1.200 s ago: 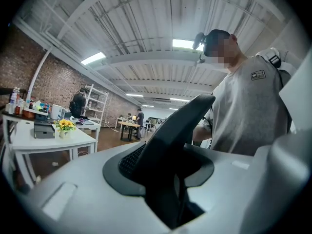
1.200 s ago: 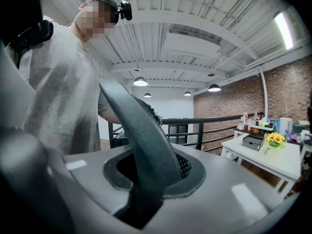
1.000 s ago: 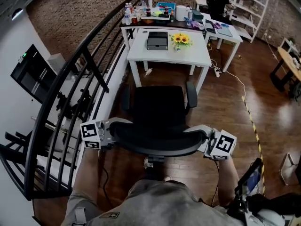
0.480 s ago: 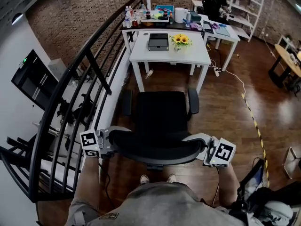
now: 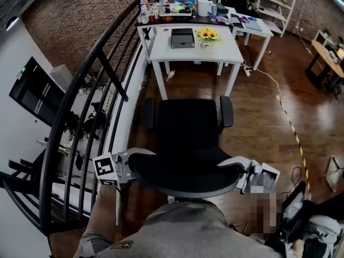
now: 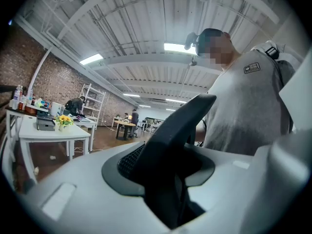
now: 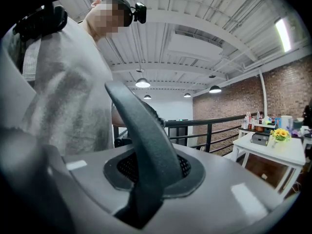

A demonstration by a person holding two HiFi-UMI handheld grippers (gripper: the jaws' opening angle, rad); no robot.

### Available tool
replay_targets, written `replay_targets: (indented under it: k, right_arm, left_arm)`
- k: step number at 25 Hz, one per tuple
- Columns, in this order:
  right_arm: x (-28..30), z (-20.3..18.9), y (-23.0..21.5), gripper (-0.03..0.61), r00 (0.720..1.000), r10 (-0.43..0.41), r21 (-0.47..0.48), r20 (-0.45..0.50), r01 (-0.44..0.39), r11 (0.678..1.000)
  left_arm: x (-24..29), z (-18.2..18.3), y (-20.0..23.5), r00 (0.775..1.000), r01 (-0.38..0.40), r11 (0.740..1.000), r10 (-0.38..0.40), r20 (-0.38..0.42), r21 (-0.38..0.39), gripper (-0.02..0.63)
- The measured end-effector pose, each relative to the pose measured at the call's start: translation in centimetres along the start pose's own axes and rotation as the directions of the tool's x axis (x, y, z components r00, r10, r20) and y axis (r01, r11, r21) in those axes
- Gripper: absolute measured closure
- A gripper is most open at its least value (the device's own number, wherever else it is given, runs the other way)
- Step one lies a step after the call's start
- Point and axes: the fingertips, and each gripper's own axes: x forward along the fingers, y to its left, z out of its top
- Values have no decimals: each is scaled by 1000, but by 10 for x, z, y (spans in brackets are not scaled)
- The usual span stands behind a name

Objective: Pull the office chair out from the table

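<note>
Farther than before from the table [image 5: 228, 52] (now well apart) stands the office chair [image 5: 188, 136], my left gripper [image 5: 128, 169] and right gripper [image 5: 248, 175] each clamped on one end of its backrest [image 5: 185, 180] to pull evenly.

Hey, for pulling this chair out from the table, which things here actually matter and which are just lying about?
Part of the job:
office chair
white table
left gripper and right gripper, both clamped on the chair

Just lying about:
sunflowers
grey box
bottles
paper roll
</note>
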Motion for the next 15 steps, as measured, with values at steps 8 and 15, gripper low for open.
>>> replay_targets:
  k: [8,15]
  right_arm:
    - [11,2,24,483,1000,-21,22,-3,21,1000]
    - [15,2,30,483,999,-34,36,6,34,999]
  left_arm:
    - [-16,-5,-15,1000,20,1000,-20,-1,-2,453]
    - [-20,-5,-18,1000,22,1000,-22,6,-5,453]
